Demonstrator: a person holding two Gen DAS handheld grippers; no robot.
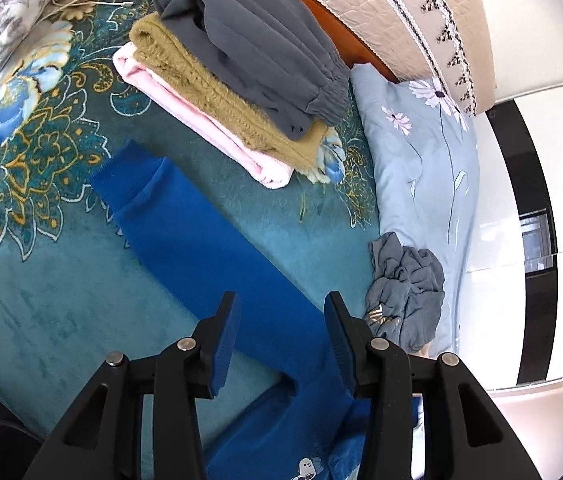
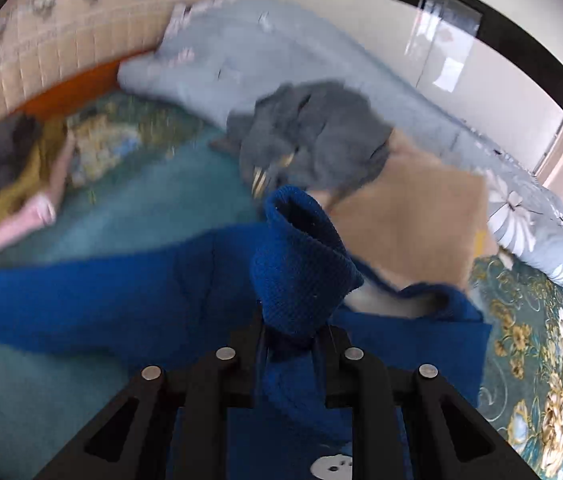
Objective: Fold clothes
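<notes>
Two grippers: your left gripper (image 1: 281,344) hung spread above the royal-blue knit sweater (image 1: 201,236); your right gripper (image 2: 291,344) clenched its ribbed cuff (image 2: 301,256).
Sweater: flat beside folded stack (image 1: 233,80).
Risk: cuff could slip free, spoiling your fold.

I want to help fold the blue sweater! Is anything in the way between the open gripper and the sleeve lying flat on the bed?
Nothing visible is. The left hand-held gripper hangs open right over the blue sweater, whose sleeve lies bare on the teal bedspread. The folded stack and crumpled grey garment lie off to the sides.
</notes>
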